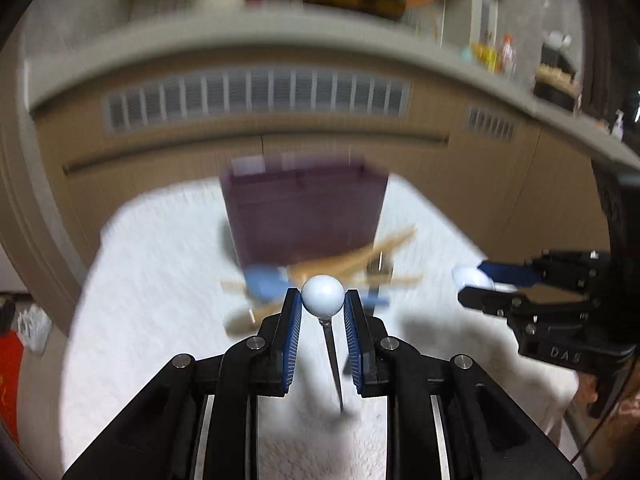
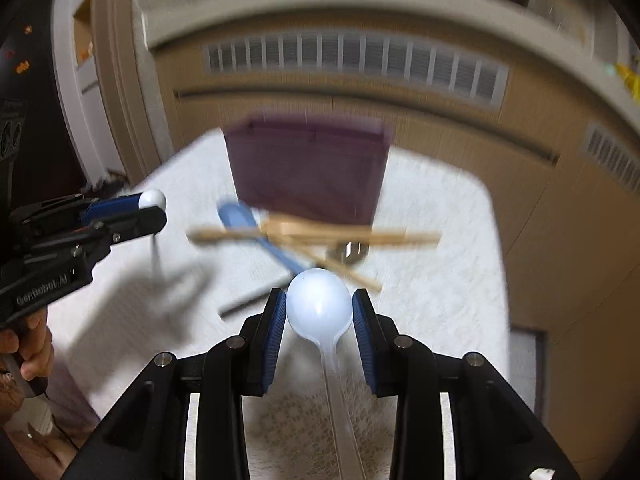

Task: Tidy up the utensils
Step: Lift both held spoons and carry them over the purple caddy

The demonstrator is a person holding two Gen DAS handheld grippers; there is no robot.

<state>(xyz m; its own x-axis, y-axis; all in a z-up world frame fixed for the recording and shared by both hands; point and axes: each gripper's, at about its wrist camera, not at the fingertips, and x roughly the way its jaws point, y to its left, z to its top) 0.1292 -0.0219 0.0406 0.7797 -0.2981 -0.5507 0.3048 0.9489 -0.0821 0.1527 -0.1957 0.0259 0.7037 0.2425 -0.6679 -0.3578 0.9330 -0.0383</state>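
Observation:
My left gripper is shut on the white bowl of a spoon with a thin dark metal handle that hangs down over the white cloth. My right gripper is shut on the bowl of a white plastic spoon whose clear handle runs back toward the camera. Ahead stands a purple box, which also shows in the right wrist view. In front of it lie a blue spoon, several wooden utensils and a dark stick.
The white cloth covers a low surface before beige cabinet doors with a vent grille. A counter above holds cluttered items. Each gripper shows at the side of the other's view. The frames are motion-blurred.

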